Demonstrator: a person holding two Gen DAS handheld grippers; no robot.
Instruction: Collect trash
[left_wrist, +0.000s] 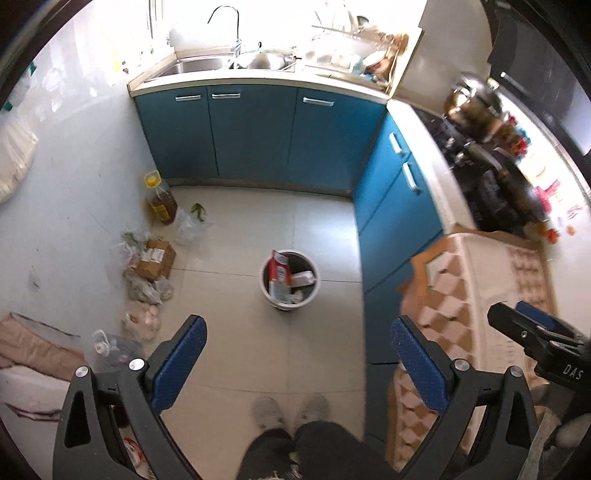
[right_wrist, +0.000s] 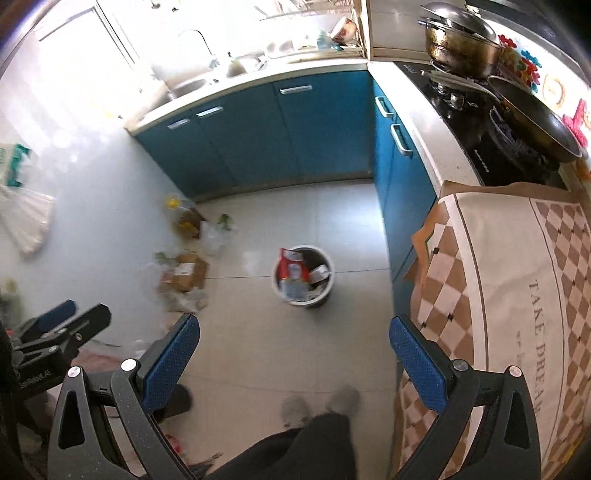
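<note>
Hovering over bin (left_wrist: 290, 278), both grippers gaping, empty; bin contents blurred; person's feet (left_wrist: 290, 408) hazy.

Black hand-held gripper (left_wrist: 297, 345), blue textured pads (left_wrist: 184, 354), silver screws; dark trousers, pale shoes.

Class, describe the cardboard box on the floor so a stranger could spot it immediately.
Start at the blue cabinets under the sink, then look down the white wall on their left to the clutter along its foot. The cardboard box lies there, beyond the oil bottle: brown, with a white label, among clear plastic bags.
</note>
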